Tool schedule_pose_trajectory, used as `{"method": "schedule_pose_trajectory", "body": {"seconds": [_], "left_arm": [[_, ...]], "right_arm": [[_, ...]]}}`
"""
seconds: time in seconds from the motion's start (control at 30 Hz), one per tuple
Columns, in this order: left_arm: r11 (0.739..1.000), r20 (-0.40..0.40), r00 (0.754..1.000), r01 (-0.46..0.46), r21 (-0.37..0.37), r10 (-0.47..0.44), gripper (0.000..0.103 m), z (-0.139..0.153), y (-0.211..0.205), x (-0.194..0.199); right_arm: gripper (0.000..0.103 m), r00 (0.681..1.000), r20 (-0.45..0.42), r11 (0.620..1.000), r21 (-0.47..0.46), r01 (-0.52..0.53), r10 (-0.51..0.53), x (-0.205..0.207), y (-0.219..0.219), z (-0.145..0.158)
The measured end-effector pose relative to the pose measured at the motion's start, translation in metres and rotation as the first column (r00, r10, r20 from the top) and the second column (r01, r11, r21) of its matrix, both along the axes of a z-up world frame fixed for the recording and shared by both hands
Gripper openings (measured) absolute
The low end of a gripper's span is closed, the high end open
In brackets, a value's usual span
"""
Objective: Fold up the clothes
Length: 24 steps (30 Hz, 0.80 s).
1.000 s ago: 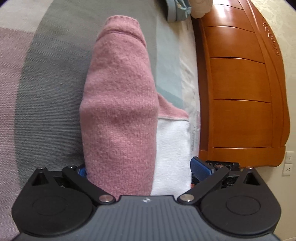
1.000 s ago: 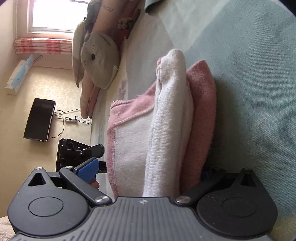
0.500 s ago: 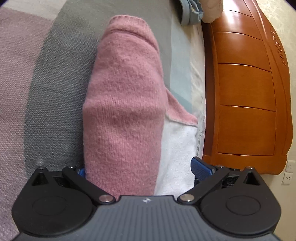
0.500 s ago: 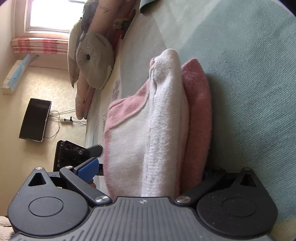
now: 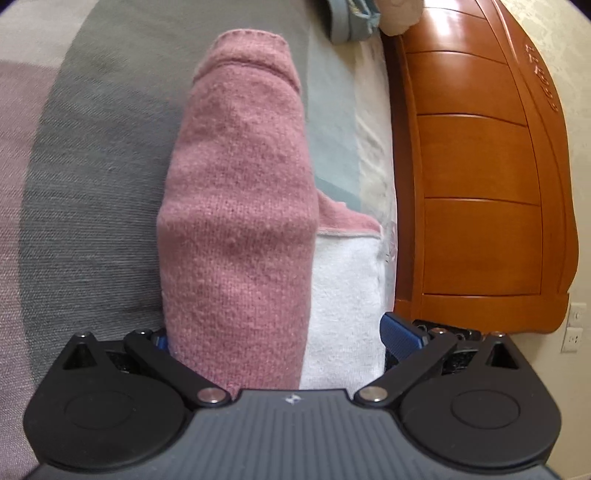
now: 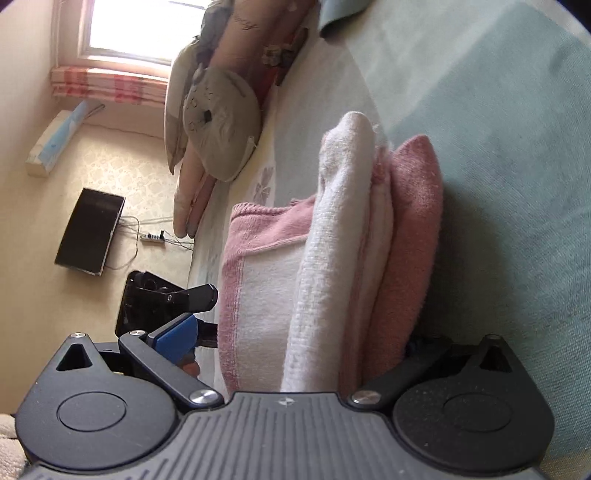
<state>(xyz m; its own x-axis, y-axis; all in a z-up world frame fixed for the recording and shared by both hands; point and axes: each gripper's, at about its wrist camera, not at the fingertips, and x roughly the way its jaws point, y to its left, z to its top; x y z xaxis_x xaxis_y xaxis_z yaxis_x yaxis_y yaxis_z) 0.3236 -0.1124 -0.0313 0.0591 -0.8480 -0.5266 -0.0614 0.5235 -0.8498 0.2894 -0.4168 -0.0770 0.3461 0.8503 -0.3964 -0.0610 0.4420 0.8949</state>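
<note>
Both grippers (image 5: pixel 275 338) (image 6: pixel 295 345) still hold sweater (image 5: pixel 240 221); headboard (image 5: pixel 480 184) lettering unreadable.

Each camera sits just behind its own gripper, very close to the folded pink and white garment (image 5: pixel 236 229). The left wrist view looks along the bed (image 5: pixel 92 166) toward the wooden headboard (image 5: pixel 480 184). The right wrist view, rolled sideways, faces the window (image 6: pixel 129 26). Both share the garment and bed; the right view also catches the left gripper (image 6: pixel 166 299).
</note>
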Motion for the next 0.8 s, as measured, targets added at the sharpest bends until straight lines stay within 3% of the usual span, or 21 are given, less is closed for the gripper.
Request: {"method": "schedule_pose_trajectory", "body": {"seconds": [0.37,0.43,0.63,0.8], "left_arm": [[0.999,0.015,1.000,0.028,-0.020,-0.027,0.101,0.001,-0.022,0.009],[0.999,0.021,0.999,0.038,-0.022,-0.038,0.101,-0.004,-0.011,0.012],[0.997,0.034,0.997,0.074,-0.029,-0.073,0.101,-0.003,-0.048,0.029],[0.992,0.044,0.993,0.112,-0.050,-0.110,0.101,-0.042,-0.037,0.039]], "right_arm": [[0.103,0.998,0.059,0.998,-0.068,0.001,0.003,0.001,-0.005,0.021],[0.103,0.997,0.071,0.997,-0.083,0.005,0.001,0.000,-0.008,0.025],[0.103,0.995,0.095,0.994,-0.103,0.030,-0.020,-0.002,-0.024,0.031],[0.103,0.992,0.114,0.992,-0.105,0.065,-0.053,0.002,-0.048,0.036]]}}
